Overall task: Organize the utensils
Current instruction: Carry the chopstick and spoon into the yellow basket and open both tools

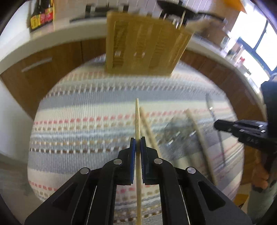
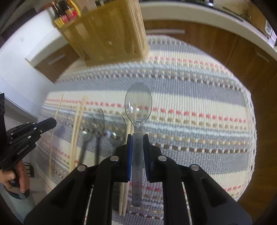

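My left gripper [image 1: 138, 141] is shut on a single wooden chopstick [image 1: 137, 121], held above the striped cloth and pointing toward the wooden utensil holder [image 1: 143, 46] at the far edge. My right gripper [image 2: 138, 138] is shut on the handle of a clear plastic spoon [image 2: 138, 102], bowl forward, above the cloth. The holder also shows in the right wrist view [image 2: 107, 32] at the upper left. More chopsticks [image 2: 77, 124] and clear plastic utensils [image 2: 97, 128] lie on the cloth between the two grippers. The right gripper shows at the right edge of the left wrist view [image 1: 242, 129].
A striped woven cloth [image 2: 190, 103] covers the table. Wooden cabinets with metal handles [image 1: 36, 64] and a white counter stand behind. Dark sauce bottles [image 1: 41, 15] stand on the counter at the left. A few sticks stand in the holder's top [image 1: 181, 19].
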